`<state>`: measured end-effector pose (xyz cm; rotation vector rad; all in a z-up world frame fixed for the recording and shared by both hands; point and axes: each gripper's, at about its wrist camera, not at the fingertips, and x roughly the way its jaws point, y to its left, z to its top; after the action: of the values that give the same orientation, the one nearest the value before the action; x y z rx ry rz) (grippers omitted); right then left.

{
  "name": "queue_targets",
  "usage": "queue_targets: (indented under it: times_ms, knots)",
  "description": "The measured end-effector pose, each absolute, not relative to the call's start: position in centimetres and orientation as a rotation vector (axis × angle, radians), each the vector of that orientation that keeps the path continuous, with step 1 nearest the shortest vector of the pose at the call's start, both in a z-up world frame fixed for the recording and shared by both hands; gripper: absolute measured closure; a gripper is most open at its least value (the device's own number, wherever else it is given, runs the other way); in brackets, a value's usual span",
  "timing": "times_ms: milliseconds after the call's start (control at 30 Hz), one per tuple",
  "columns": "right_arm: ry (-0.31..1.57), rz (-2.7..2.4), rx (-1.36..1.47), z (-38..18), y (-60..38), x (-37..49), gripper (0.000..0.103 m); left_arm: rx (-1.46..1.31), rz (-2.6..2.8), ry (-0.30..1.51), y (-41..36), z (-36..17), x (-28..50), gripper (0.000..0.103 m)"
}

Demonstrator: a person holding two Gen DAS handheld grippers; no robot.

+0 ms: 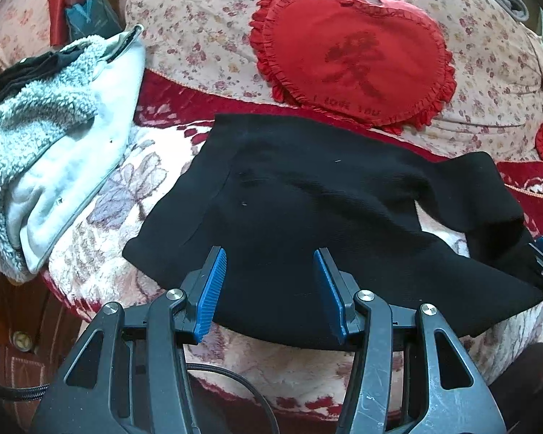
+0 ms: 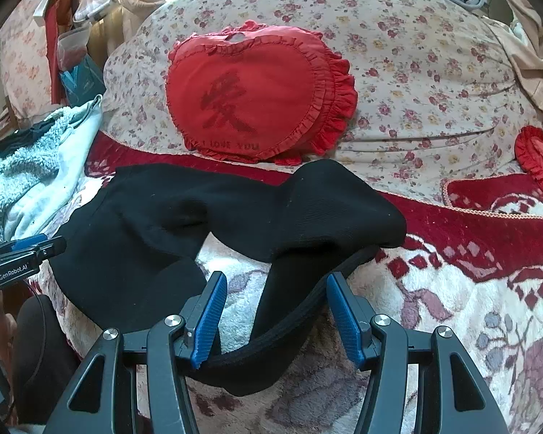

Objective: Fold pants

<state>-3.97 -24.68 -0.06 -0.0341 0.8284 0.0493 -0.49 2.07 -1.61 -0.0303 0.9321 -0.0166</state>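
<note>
Two grippers: both hand-held, both pointed at a bed with black pants spread across it.
Pants (image 1: 307,217): black knit, lay partly folded on the near part of a red-and-cream floral blanket (image 1: 137,188); one leg was doubled back toward the right, making a hump in the right wrist view (image 2: 307,209).
Left gripper (image 1: 269,289): jaws stood apart, released, the blue pads (image 1: 211,293) hovering over the near edge of the pants with nothing pinched between them.
Right gripper (image 2: 275,314): jaws also spread, released; a ribbed band of the pants (image 2: 271,347) sagged across the gap between the pads, touching the left pad, not squeezed.
Other gripper in view: the left one showed at the left edge of the right wrist view, near the pants' left side.
Heart pillow (image 1: 354,61): red, frilled, lay on the far side just beyond the pants, on a small-flowered quilt (image 2: 416,72).
Fleece garment (image 1: 54,137): pale grey, heaped at the left, well apart from the pants.
</note>
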Motion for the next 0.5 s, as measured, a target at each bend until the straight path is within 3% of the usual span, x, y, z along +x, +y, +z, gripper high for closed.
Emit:
queue_targets:
  times_ms: [500]
  knots:
    - [0.841, 0.06, -0.045, -0.3, -24.4, -3.7, 0.048, -0.045, 0.021, 0.964, 3.7, -2.5, -0.2, 0.053]
